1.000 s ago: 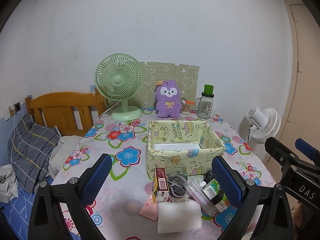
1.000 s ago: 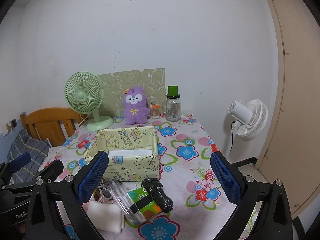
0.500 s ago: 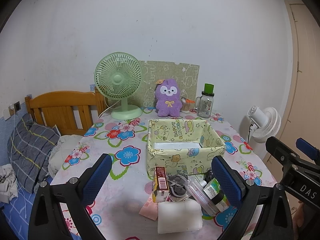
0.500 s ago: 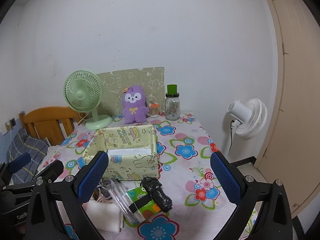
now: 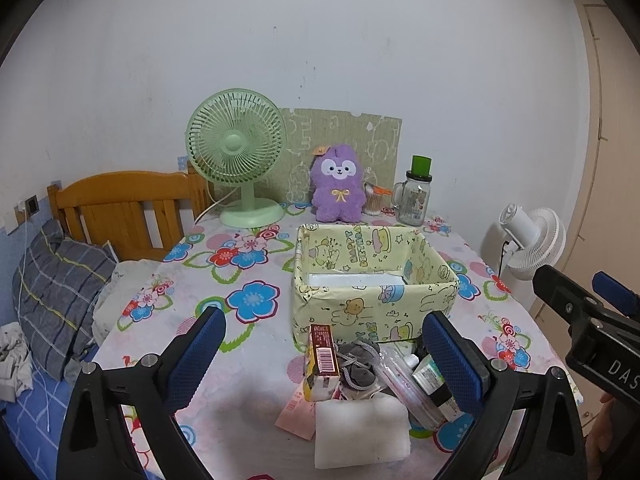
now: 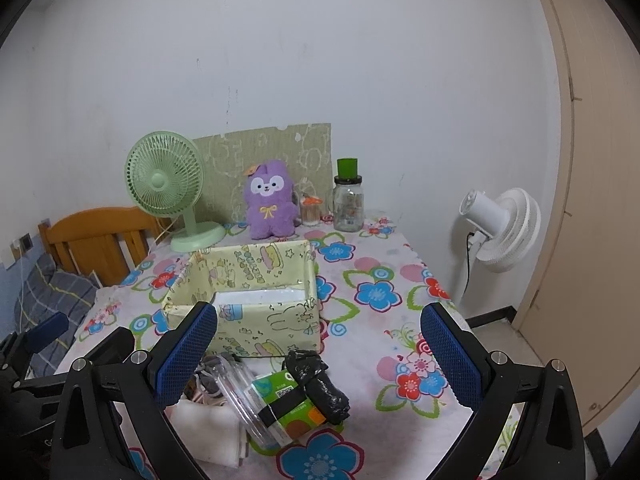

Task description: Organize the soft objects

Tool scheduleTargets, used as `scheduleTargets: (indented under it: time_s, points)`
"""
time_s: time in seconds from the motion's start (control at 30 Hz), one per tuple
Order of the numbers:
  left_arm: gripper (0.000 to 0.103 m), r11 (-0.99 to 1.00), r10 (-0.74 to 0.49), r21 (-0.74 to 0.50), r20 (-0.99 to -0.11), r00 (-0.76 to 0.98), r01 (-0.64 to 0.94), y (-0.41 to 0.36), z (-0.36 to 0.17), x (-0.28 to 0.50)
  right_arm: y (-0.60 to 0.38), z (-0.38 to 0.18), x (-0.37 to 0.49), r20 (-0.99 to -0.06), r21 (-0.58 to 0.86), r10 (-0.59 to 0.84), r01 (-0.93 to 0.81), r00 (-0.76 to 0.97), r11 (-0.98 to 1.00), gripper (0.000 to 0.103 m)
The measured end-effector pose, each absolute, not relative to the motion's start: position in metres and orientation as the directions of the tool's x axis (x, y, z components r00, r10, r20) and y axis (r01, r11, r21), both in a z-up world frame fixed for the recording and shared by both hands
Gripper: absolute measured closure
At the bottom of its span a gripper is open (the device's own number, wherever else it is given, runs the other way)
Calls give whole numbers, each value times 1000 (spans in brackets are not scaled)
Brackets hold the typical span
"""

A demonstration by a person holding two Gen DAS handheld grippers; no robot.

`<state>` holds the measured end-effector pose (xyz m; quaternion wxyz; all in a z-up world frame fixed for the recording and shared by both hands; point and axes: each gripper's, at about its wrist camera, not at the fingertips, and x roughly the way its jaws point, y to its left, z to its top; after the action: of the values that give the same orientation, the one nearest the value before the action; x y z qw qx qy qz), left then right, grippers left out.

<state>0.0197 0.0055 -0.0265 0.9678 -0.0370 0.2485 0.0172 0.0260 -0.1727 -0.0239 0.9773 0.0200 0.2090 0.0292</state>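
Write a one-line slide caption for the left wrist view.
Open left gripper hovers over a white sponge and clutter before a yellow box on a floral table.

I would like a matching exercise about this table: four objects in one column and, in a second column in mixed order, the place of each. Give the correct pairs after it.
Column 1
1. green fan
2. purple plush toy
3. white sponge block
4. white fan

Column 2
A. on the floor, beside the table
B. at the near table edge, in front of the yellow box
C. far side of the table, between the green fan and the glass jar
D. far left part of the table, near the wooden headboard

Pairs: 1-D, 2-C, 3-B, 4-A
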Motion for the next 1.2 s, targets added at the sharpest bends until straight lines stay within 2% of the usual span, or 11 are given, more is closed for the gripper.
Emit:
scheduleTargets:
  time_s: [0.97, 1.2]
  points:
    - [19, 998, -3, -53, -622, 783, -38, 1, -77, 65, -150, -77, 75, -539, 46, 85, -72, 838, 996, 1]
    - [27, 998, -3, -54, -654, 756, -42, 0, -90, 77, -147, -88, 88, -573, 51, 87, -71, 815, 996, 1]
